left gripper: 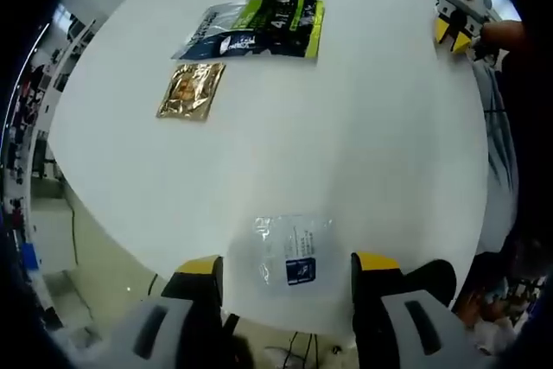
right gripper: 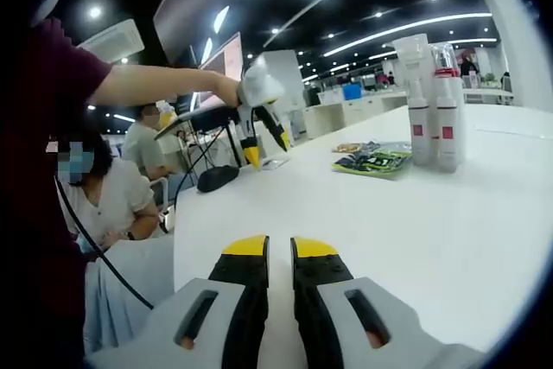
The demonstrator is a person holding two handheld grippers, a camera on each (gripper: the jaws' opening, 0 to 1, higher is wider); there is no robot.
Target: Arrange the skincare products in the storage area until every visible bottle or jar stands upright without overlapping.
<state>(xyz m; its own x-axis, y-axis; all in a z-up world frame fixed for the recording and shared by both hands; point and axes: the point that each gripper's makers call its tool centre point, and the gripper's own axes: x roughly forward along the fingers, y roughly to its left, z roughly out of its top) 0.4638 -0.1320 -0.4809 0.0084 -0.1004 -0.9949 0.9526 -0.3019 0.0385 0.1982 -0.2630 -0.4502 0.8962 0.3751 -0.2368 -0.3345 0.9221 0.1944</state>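
In the left gripper view, the left gripper (left gripper: 289, 270) hovers above the white tabletop (left gripper: 389, 144) with its jaws spread wide, and one clear sachet (left gripper: 294, 252) lies flat between them. Farther off lie one gold sachet (left gripper: 191, 90) and one green and black packet (left gripper: 255, 28), near each other. In the right gripper view, the right gripper (right gripper: 279, 252) is low over the tabletop, jaws nearly together, grasping nothing. Two white bottles (right gripper: 429, 101) stand upright side by side, touching, just beside the packet. Two persons sit beyond the tabletop edge.

two bottles (right gripper: 435, 105), three flat packets (left gripper: 259, 28), two grippers (left gripper: 289, 267)
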